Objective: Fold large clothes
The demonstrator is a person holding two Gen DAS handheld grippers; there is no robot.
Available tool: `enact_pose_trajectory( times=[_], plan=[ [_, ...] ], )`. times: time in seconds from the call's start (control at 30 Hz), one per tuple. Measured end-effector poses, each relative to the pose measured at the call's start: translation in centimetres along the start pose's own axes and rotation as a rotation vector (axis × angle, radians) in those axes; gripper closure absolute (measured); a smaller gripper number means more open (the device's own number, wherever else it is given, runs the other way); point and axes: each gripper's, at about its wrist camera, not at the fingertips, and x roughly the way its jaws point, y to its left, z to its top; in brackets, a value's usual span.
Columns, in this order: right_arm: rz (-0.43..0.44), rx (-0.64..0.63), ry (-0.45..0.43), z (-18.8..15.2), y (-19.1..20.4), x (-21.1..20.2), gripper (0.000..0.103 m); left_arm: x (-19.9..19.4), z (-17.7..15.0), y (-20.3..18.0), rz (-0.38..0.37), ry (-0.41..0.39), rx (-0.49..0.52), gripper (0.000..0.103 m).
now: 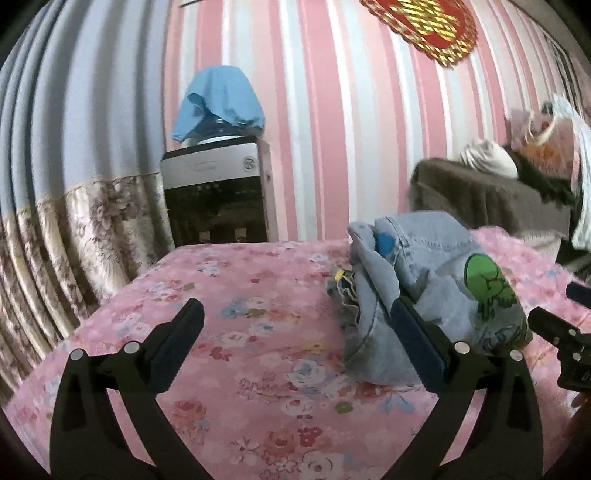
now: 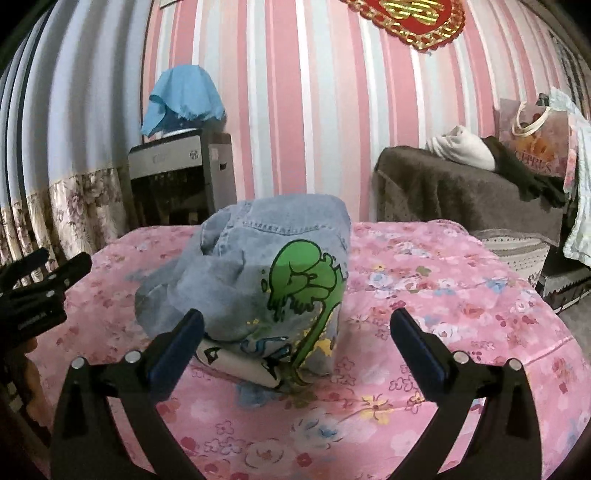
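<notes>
The denim garment (image 2: 251,280) is lying in a bunched, folded heap on the pink flowery bed cover (image 2: 424,295), with a big green cartoon print (image 2: 303,280) showing on its top side. In the left wrist view the same heap is sitting to the right, and the bed cover is stretching away bare on the left. The left gripper (image 1: 295,314) is hanging just above the cover with its jaws wide apart and nothing between them; its right finger is showing in front of the edge of the denim, and I cannot tell if it is touching. The right gripper (image 2: 295,325) is also standing wide apart, pointing at the heap, and its pads are not pressing on the cloth. Behind the bed, a wall with pink and white stripes (image 2: 314,110) is filling the room. A red and gold decoration (image 2: 410,14) is hanging high on it. A water dispenser (image 2: 184,173) is standing by the wall with a blue cloth (image 2: 184,96) draped over its top. A curtain with a flowery hem (image 1: 74,229) is hanging on the left. On the right, a brown blanket (image 2: 461,192) is covering some furniture, with a white bundle (image 2: 461,146) and a paper bag (image 2: 535,136) sitting on it.
</notes>
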Motion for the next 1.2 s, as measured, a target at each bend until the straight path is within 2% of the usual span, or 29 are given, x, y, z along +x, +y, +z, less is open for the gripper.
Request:
enact_pose_trajectory(
  times=[0.17, 0.4, 0.77, 1.2],
  plan=[
    [-0.017, -0.018, -0.03, -0.2, 0.6, -0.5, 0.002, -0.4, -1.7, 0.4, 0.01, -0.049, -0.023, 0.003],
    [-0.049, -0.014, -0.085, -0.3, 0.5, -1.6, 0.002, -0.5, -1.8, 0.4, 0.012, -0.052, -0.014, 0.003],
    [-0.061, -0.024, -0.094, -0.5, 0.8, -1.8, 0.002, -0.8, -1.9, 0.8, 0.012, -0.071, -0.023, 0.003],
    [-0.063, -0.024, -0.093, -0.5, 0.8, -1.8, 0.002, -1.1, -2.0, 0.9, -0.021, -0.077, -0.015, 0.003]
  ],
)
